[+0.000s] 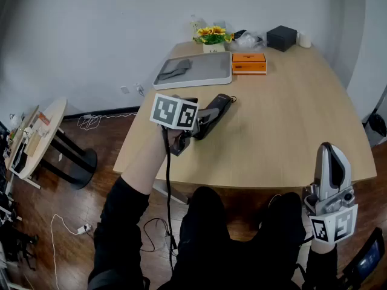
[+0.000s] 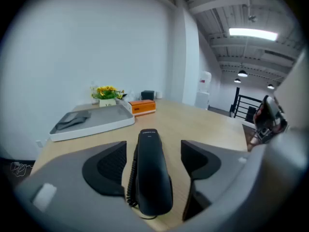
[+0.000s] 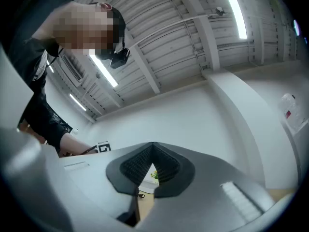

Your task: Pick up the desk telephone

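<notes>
On the counter [image 2: 203, 124], the telephone handset [image 2: 149, 178] lies between the left gripper's [image 2: 153, 151] released jaws, near end cut off. Right gripper [image 3: 153, 153] jaws clenched, empty.

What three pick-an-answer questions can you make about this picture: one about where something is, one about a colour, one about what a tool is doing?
1. Where is the telephone handset?
A. on the floor
B. on the table, between the left tool's jaws
C. on a chair

2. What colour is the box beside the grey tray?
A. orange
B. green
C. pink

3. How are the right tool's jaws?
A. wide apart
B. holding a cup
C. shut together

Answers: 1 B, the left gripper view shows it lying between jaws set apart; 2 A, the head view shows it orange; 3 C, the right gripper view shows them meeting.
</notes>
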### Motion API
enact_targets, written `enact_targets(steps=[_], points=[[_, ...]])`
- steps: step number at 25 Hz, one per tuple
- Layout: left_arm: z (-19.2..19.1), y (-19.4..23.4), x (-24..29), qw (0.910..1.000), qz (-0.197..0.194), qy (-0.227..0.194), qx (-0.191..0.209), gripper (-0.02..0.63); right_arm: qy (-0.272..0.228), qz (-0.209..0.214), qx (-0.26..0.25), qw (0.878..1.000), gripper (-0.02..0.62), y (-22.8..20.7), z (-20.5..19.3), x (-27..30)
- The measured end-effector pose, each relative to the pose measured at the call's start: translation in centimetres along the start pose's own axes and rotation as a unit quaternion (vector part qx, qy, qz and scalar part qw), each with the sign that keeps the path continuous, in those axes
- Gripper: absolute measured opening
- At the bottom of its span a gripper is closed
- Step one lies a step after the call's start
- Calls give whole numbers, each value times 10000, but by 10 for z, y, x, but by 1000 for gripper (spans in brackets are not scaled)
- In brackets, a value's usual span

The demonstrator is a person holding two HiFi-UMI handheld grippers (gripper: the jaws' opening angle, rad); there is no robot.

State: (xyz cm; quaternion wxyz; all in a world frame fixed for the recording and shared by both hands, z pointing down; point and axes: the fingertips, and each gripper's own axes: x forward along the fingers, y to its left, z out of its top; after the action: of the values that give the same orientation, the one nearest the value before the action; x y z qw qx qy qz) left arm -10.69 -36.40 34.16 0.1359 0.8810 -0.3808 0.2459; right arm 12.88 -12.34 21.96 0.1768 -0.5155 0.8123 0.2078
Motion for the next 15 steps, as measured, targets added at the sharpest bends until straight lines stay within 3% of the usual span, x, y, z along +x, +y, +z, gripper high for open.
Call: enact_targets(steps=[4,9,12,15], points=[[-10,-8,28,9934,-266,1094,220,339,10,12,46,10000,0,-1,-1,0],[-41,-2,50,9665,-146,2476,659,337,13,42,111,9999,0,0,-3,2],[-57,1,57,9554,-88,2867,703,317,23,73,169,9998,0,2,-6,2],[-63,2,62,9506,-54,2999,801,296,-8,82,195,9998,0,0,-4,1]])
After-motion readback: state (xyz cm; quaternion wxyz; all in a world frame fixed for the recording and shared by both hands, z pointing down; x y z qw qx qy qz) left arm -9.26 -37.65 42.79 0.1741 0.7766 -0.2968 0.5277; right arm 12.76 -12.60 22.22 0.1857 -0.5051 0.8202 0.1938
